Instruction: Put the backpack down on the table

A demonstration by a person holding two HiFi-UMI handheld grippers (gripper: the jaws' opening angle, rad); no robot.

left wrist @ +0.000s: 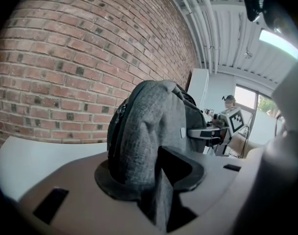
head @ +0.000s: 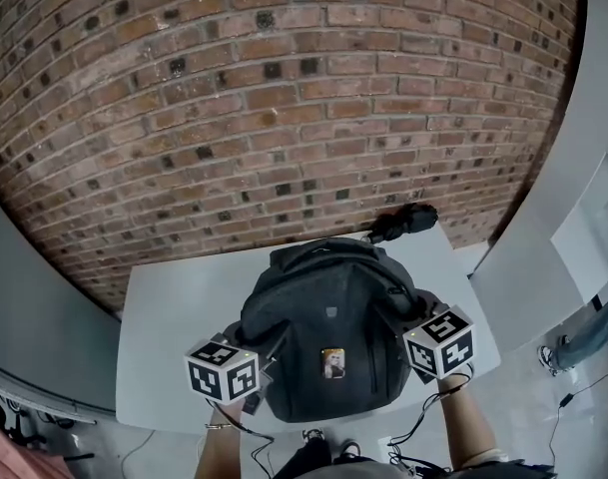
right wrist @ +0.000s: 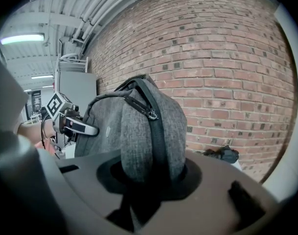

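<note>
Head view: dark grey backpack [head: 328, 332] stands upright at centre frame, over the grey table [head: 164, 307]. Can't tell if its base touches the top. Left gripper [head: 269, 352] is at the bag's lower-left flank and right gripper [head: 398, 319] at its right flank, one on each side. A black bundle [head: 403, 221] lies at the table's far right corner, apart from the bag. Brick wall [head: 284, 88] behind.

Left gripper view: jaws pinched on a fold of the backpack's [left wrist: 149, 126] grey fabric, which runs down between them. Bag fills centre frame. Right gripper [left wrist: 212, 131] shows at mid-right, on the bag's far side.

Right gripper view: jaws clamped on the backpack's [right wrist: 139, 126] side, with grey fabric and a black strap between them. Left gripper [right wrist: 73, 124] at mid-left. Black bundle [right wrist: 222, 154] at lower right.
</note>
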